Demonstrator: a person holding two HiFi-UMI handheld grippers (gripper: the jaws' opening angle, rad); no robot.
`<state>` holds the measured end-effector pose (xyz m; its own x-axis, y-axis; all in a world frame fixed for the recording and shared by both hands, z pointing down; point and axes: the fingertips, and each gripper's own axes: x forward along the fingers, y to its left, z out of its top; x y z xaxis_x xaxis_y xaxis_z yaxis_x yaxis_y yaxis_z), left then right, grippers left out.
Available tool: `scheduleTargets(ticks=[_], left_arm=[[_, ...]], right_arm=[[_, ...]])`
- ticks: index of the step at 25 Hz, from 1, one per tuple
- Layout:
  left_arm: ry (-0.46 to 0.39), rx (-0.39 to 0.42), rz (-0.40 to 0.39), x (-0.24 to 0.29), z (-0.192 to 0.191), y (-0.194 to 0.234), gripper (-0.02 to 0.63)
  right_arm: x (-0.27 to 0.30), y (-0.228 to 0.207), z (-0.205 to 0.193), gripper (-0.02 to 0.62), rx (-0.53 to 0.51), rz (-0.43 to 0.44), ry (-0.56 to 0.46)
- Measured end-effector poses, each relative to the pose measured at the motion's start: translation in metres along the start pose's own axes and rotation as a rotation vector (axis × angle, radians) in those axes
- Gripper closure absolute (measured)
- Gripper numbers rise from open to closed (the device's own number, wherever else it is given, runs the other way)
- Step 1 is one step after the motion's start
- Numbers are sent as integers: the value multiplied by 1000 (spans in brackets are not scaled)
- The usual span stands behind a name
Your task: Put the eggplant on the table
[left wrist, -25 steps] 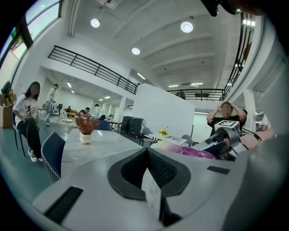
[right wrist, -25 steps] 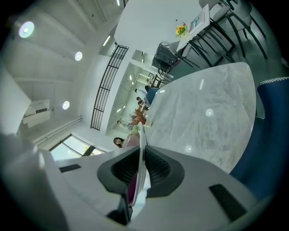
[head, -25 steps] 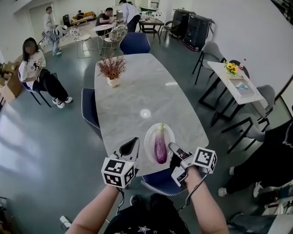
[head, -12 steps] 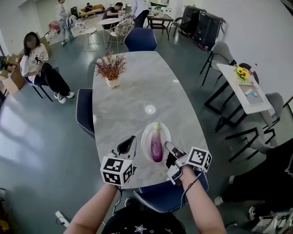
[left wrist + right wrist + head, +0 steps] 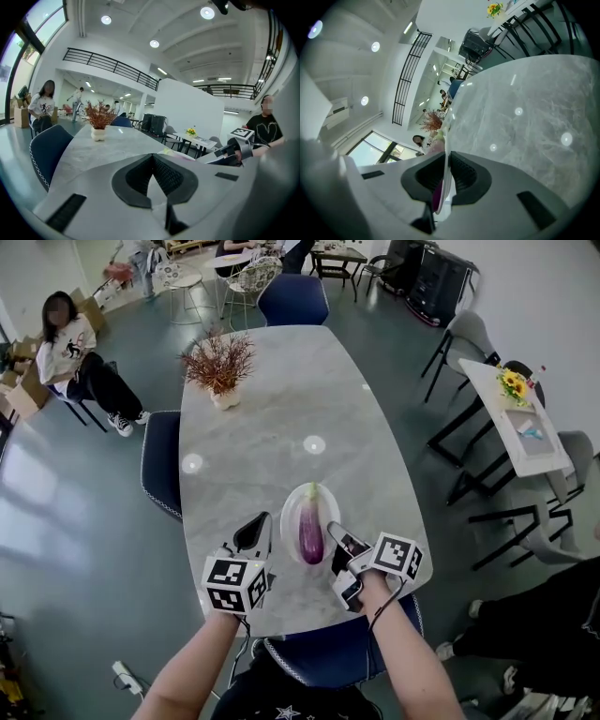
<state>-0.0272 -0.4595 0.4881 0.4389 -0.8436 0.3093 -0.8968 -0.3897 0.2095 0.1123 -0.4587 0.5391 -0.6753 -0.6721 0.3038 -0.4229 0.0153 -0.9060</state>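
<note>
A purple eggplant (image 5: 310, 531) lies lengthwise on a white plate (image 5: 292, 503) near the front edge of the grey marble table (image 5: 272, 418). My right gripper (image 5: 339, 542) is shut on the plate's right rim. In the right gripper view the thin white plate rim (image 5: 446, 140) runs between the shut jaws of the right gripper (image 5: 446, 157), with the eggplant (image 5: 437, 194) just left of it. My left gripper (image 5: 256, 532) sits left of the plate, apart from it. Seen in its own view, the left gripper (image 5: 152, 157) is shut with nothing held.
A vase of dried red branches (image 5: 218, 367) stands at the table's far left. Blue chairs stand at the left side (image 5: 159, 465), the far end (image 5: 293, 298) and the near edge (image 5: 328, 652). A seated person (image 5: 70, 352) is at far left. A side table with sunflowers (image 5: 520, 418) is at right.
The head view has shifted, so the table now sits lower and more central. Both grippers, the plate and the eggplant keep their places relative to each other.
</note>
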Motion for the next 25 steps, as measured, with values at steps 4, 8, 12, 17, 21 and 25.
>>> scheduleTargets(ticks=[4, 8, 12, 17, 21, 25], left_arm=[[29, -17, 17, 16, -15, 7, 600], [51, -26, 24, 32, -27, 15, 600], [70, -39, 31, 45, -36, 19, 600], [102, -50, 30, 56, -48, 24, 600], [115, -56, 32, 60, -54, 28, 600], [119, -55, 31, 62, -56, 30, 600]], right_arm=[[14, -23, 2, 566, 19, -29, 8], [29, -43, 4, 566, 28, -45, 15], [39, -60, 4, 566, 30, -65, 30], [48, -77, 4, 566, 50, -91, 34], [53, -84, 2, 565, 50, -122, 42], [56, -90, -1, 566, 18, -176, 73]])
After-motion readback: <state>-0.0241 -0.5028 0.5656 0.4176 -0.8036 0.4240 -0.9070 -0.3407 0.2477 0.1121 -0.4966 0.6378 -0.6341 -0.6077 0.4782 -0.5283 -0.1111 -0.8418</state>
